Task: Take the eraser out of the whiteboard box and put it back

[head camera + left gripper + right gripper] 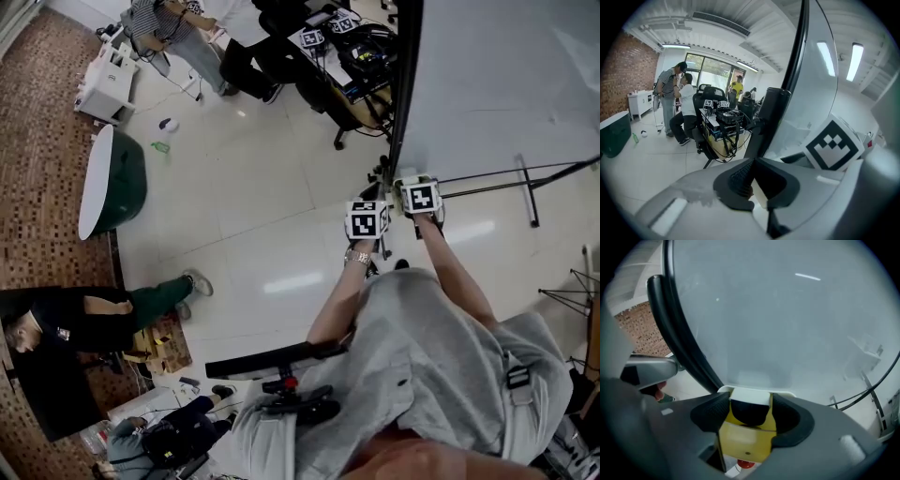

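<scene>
The eraser [746,439] is yellow with a black top and sits in the white whiteboard box [751,391] at the foot of the whiteboard [787,310]. My right gripper [751,417] points steeply down over it. Its jaws stand wide on either side of the eraser, pads [708,414] close to its flanks with no visible squeeze. My left gripper [753,182] is shut with nothing seen between its pads and hangs by the board's black frame [774,117]. In the head view both grippers, left [367,219] and right [420,196], are side by side at the board's lower left edge.
The whiteboard [497,84] rests on a stand with black legs [525,187]. A small red item [745,464] lies below the eraser. Behind are an office chair and a cable-laden desk [719,124], people [675,101], a green round tub [117,183] and a seated person [84,314].
</scene>
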`<state>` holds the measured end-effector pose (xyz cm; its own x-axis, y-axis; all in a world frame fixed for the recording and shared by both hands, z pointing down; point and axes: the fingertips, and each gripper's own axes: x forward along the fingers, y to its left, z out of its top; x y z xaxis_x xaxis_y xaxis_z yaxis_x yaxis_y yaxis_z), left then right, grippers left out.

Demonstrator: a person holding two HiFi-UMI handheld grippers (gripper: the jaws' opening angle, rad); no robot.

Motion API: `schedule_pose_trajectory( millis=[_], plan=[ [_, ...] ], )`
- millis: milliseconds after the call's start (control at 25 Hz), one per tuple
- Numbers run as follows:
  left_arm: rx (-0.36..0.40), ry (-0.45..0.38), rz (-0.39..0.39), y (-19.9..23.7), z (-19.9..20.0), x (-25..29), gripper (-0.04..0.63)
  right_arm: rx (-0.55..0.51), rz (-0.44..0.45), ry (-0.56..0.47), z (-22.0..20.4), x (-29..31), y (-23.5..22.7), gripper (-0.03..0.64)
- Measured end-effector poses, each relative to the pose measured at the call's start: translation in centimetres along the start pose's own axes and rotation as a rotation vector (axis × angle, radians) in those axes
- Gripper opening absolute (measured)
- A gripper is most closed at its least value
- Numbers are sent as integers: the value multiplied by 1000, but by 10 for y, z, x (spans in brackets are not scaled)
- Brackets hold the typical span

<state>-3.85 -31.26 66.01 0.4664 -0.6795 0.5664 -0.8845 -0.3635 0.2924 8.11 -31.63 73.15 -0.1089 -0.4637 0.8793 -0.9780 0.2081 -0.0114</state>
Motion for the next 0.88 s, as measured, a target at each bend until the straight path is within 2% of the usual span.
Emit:
schedule_pose_trajectory(
  millis=[40,120,280,480,680,880],
  plan=[
    [-4,-4,4,1,3,1,2,10,69,-25,4,1,11,273],
    [-7,-10,8,2,6,2,2,30,199,-100,13,-2,29,273],
    [-9,-12,6,2,4,1,2,51,205,-217,27,-41,7,273],
    [-25,-15,12,2,3,1,2,34,258,-289,38,-97,9,273],
    [-32,-29,17,0,2,1,2,13,301,-302,32,-129,23,273],
    [-42,-27,20,-2,-2,2,2,23,282,-234,1,-104,18,273]
  ],
)
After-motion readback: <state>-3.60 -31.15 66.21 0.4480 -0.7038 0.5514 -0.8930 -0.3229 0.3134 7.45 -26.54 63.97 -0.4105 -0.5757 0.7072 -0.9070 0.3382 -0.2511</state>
